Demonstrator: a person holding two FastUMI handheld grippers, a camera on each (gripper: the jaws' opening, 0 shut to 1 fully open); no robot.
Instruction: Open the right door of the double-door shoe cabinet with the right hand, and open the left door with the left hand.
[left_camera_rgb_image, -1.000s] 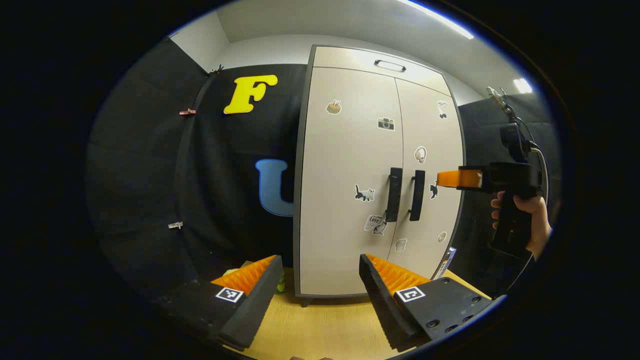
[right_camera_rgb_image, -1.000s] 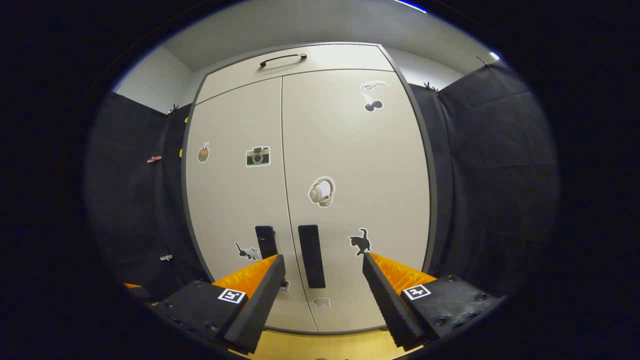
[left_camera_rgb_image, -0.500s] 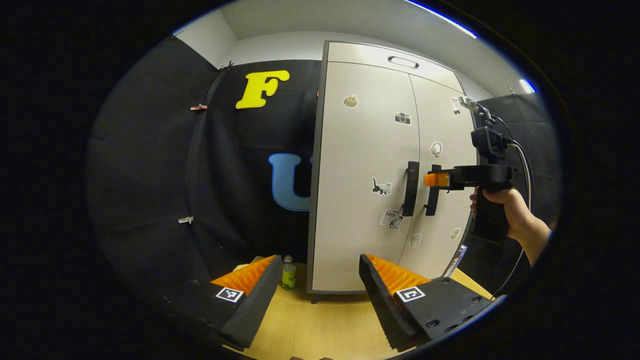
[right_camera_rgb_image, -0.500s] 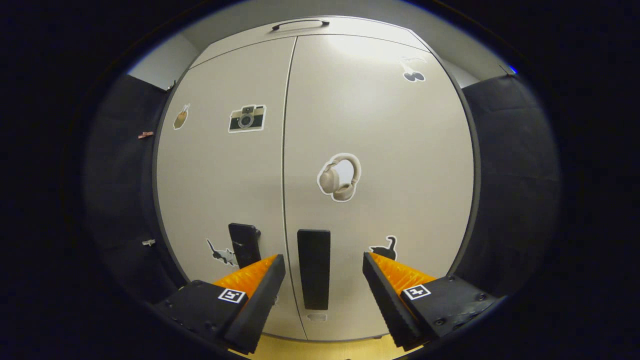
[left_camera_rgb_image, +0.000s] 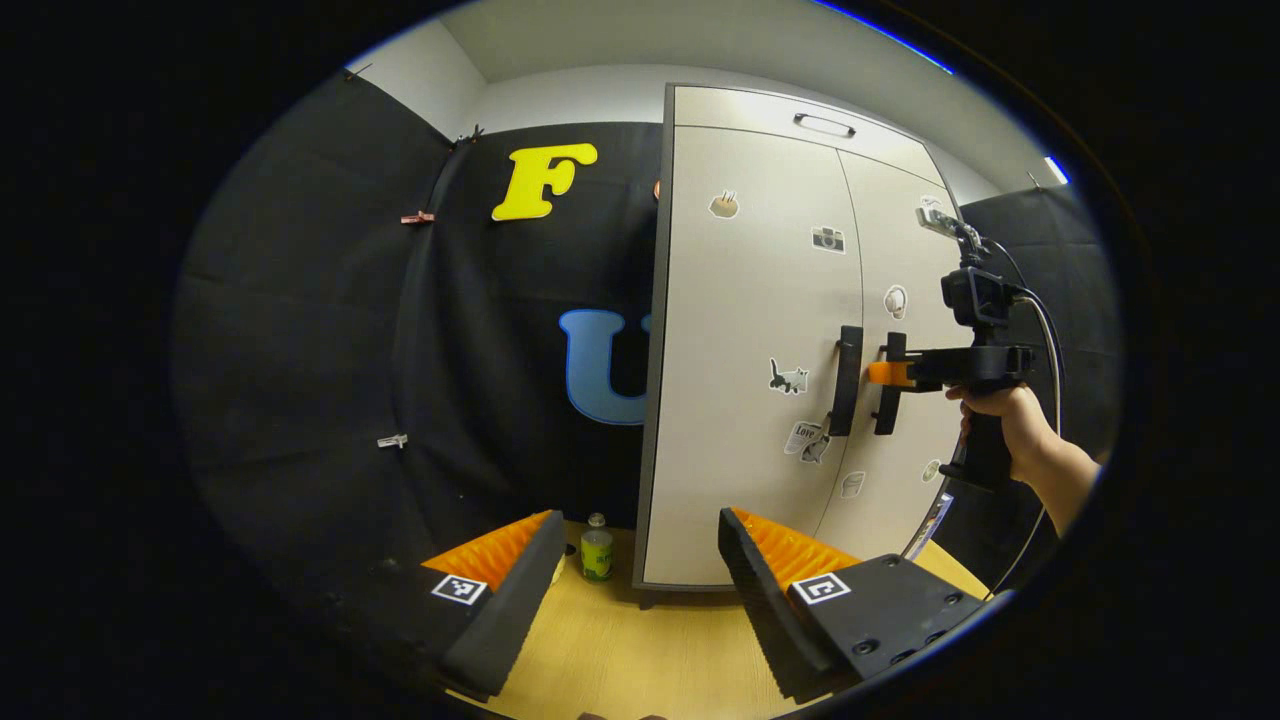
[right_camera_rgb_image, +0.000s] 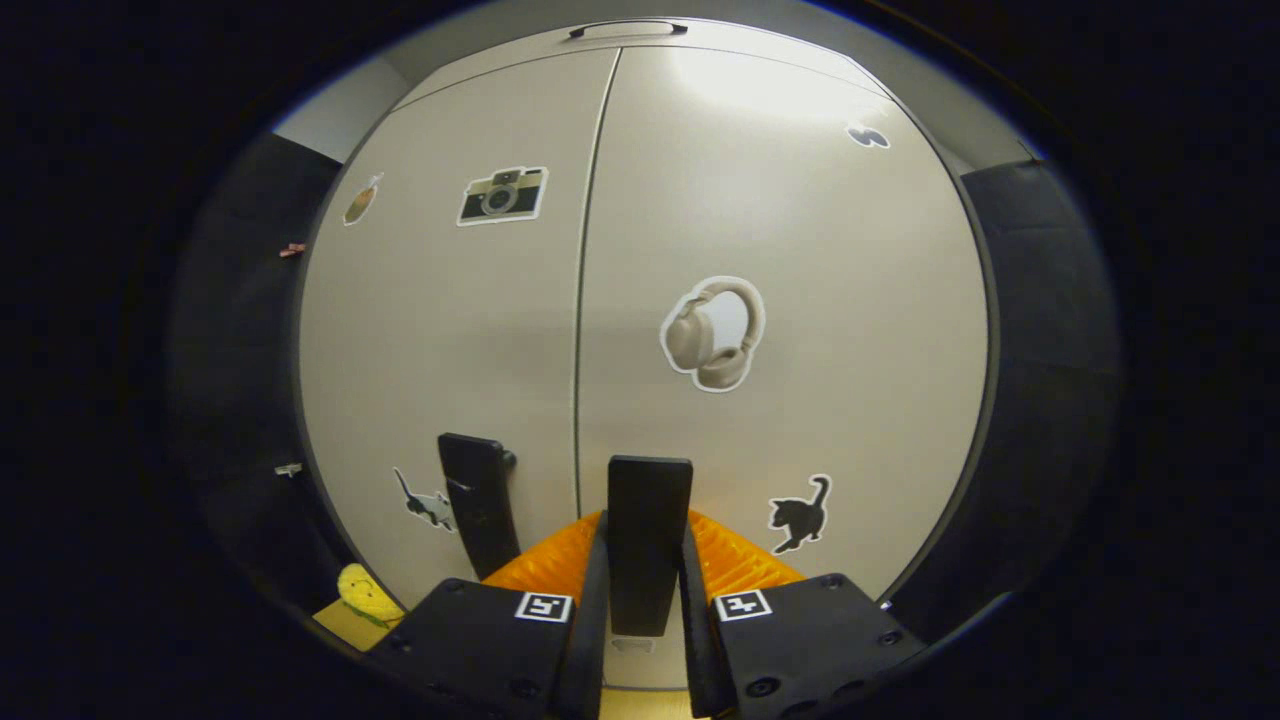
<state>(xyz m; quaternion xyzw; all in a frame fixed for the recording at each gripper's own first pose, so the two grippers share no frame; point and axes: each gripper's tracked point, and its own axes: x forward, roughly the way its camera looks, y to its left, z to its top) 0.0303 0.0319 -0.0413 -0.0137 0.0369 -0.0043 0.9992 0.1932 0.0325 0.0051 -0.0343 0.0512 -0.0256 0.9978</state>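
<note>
The pale double-door shoe cabinet (left_camera_rgb_image: 740, 400) stands with both doors closed. In the right gripper view the right door's dark vertical handle (right_camera_rgb_image: 648, 530) sits between both fingers of my right gripper (right_camera_rgb_image: 645, 610), which is shut on it. The left door's handle (right_camera_rgb_image: 478, 500) is just to its left. In the left gripper view, a hand (left_camera_rgb_image: 1010, 425) holds the right gripper (left_camera_rgb_image: 885, 373) against the right handle (left_camera_rgb_image: 888, 400), beside the left handle (left_camera_rgb_image: 848, 380). My left gripper (left_camera_rgb_image: 640, 590) is open, holds nothing, and hangs well short of the cabinet over the table.
A wooden table (left_camera_rgb_image: 640, 650) carries the cabinet. A small green bottle (left_camera_rgb_image: 597, 550) stands by the cabinet's left foot. A yellow object (right_camera_rgb_image: 368, 595) lies low at the left. A top panel with a handle (left_camera_rgb_image: 824, 125) caps the cabinet. Black cloth walls flank it.
My right gripper moved in to the cabinet and shut on the right door's handle. The cabinet slid rightward in the left gripper view, and the green bottle came into sight.
</note>
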